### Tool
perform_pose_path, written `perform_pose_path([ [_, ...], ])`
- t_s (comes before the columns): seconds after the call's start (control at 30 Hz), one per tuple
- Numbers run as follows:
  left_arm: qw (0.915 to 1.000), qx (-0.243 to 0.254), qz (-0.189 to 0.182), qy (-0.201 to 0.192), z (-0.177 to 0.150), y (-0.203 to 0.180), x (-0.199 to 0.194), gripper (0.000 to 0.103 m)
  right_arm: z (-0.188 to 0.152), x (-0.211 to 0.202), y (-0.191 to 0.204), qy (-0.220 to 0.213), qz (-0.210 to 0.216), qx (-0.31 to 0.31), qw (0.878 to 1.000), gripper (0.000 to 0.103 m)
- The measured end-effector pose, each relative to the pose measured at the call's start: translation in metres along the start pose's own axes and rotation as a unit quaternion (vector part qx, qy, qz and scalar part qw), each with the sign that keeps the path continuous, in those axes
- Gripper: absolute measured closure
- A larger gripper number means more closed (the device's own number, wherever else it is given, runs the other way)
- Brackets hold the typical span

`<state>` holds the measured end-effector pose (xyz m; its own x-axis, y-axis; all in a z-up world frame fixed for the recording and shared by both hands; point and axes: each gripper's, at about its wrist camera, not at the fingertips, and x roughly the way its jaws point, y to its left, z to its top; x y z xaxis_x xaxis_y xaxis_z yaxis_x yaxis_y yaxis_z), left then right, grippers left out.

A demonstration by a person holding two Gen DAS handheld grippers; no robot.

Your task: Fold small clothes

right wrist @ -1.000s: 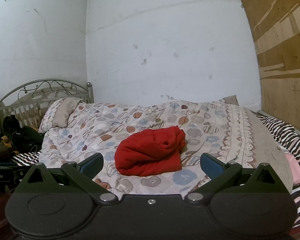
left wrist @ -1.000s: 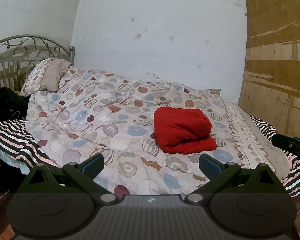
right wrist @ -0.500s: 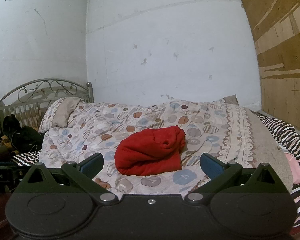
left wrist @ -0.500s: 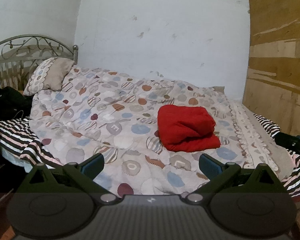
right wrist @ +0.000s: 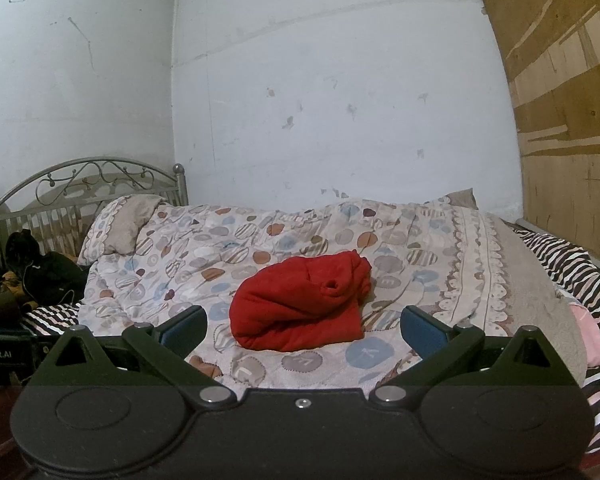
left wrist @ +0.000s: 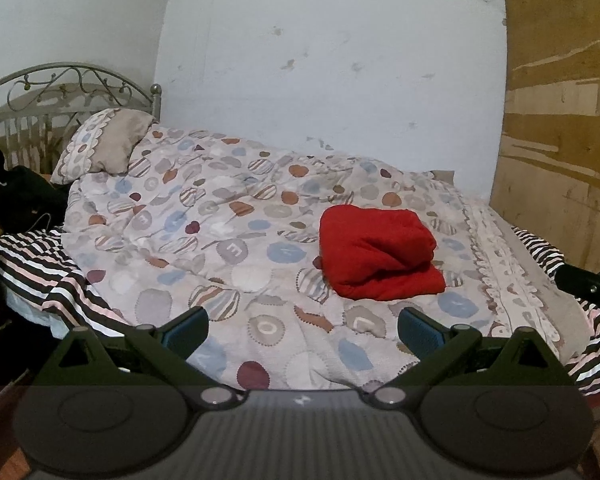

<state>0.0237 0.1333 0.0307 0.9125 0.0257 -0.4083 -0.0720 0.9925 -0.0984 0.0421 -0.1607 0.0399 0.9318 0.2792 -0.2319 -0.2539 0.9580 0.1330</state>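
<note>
Two hand-held grippers in frame, both empty: left hand-held gripper (left wrist: 302, 326) has its fingers spread wide, blue pads (left wrist: 186, 330) well apart, nothing between them; right hand-held gripper (right wrist: 302, 326) same, fingers apart, blue pads (right wrist: 422, 330) clear of any fabric. Both sit at the near edge of the bed, short of the garment. Red garment (left wrist: 378, 252) is folded into a compact bundle, lying on the patterned quilt (left wrist: 220, 240), toward the foot side of the bed, not touching either hand-held gripper. From the right wrist view the red garment (right wrist: 300, 304) shows a rolled opening on top and a flat layer underneath, resting on the quilt (right wrist: 420, 248) between the two fingers in line of sight but well beyond them. Pillow (left wrist: 104, 146) at the head end against the metal headboard (left wrist: 60, 84). Striped sheet (left wrist: 40, 272) shows under the quilt on both sides. Dark clothing pile (right wrist: 40, 276) near the headboard. Plywood panel (right wrist: 560, 100) stands at the foot end against the white wall (left wrist: 320, 60). Pink cloth (right wrist: 588, 328) at the far right edge on the stripes.
</note>
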Motion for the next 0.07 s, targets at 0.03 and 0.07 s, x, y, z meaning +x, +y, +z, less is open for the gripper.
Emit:
perform_pose_path([
  [0.03, 1.0000, 0.000, -0.001, 0.000, -0.0004, -0.0002, 0.0003, 0.000, 0.0000, -0.0001, 0.0006, 0.000, 0.000, 0.000, 1.000, 0.000],
  [0.07, 1.0000, 0.000, -0.001, 0.001, -0.0008, -0.0008, 0.0007, 0.000, 0.0002, 0.0000, 0.0004, 0.000, 0.000, 0.000, 1.000, 0.000],
])
